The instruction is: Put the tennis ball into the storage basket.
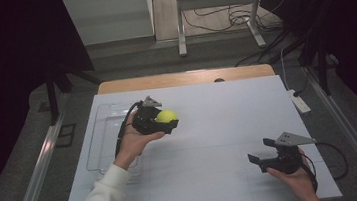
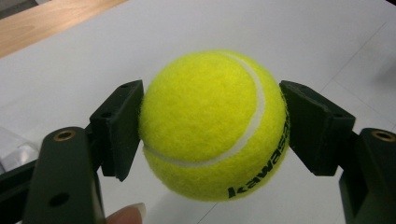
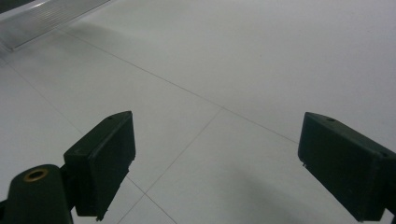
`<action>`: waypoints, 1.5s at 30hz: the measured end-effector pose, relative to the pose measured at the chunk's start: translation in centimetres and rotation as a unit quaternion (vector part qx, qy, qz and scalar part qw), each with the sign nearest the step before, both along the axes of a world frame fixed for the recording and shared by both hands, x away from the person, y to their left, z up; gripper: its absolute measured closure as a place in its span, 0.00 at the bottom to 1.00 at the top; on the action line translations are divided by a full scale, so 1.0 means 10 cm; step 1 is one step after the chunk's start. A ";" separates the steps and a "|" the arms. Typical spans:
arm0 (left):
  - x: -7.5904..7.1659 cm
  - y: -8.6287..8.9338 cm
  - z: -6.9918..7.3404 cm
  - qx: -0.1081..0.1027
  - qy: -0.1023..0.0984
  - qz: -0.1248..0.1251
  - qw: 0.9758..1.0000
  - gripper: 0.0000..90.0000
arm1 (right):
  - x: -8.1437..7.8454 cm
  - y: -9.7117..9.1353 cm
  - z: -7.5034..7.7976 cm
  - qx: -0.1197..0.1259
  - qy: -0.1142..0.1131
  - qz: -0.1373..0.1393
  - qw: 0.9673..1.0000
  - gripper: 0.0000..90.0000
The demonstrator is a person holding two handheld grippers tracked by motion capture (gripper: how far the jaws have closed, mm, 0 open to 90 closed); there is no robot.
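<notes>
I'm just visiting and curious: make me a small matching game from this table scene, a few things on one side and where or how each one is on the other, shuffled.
Things:
1. tennis ball
2. left gripper
3. right gripper
4. clear tray

States or places:
A. jaws wide apart with nothing between them, low over the white table
B. lying on the left part of the table, see-through
D. yellow, squeezed between two black jaws
C. jaws closed on the ball, held up off the table by a hand

Pairs: 1-D, 2-C, 3-A, 4-B
</notes>
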State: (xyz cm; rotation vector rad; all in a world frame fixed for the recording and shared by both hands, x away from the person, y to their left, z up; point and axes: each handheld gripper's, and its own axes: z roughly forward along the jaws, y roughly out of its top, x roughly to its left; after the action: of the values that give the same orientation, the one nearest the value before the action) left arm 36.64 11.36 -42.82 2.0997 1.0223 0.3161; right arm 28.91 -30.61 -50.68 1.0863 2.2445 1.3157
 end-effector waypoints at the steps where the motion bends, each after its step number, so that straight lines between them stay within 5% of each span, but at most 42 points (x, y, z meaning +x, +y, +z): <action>1: 0.00 0.01 0.01 -0.001 0.000 0.000 1.000 0.29 | 0.00 0.00 0.00 0.000 0.000 0.000 1.000 0.13; 45: -0.04 0.33 0.23 -0.025 -0.040 0.040 0.998 0.29 | 0.00 0.00 0.00 -0.002 -0.001 -0.001 1.000 0.13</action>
State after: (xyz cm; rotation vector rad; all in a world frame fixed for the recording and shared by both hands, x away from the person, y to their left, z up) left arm 36.23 14.64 -40.52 1.9890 1.0573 0.4081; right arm 28.90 -30.64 -50.69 1.0857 2.2439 1.3108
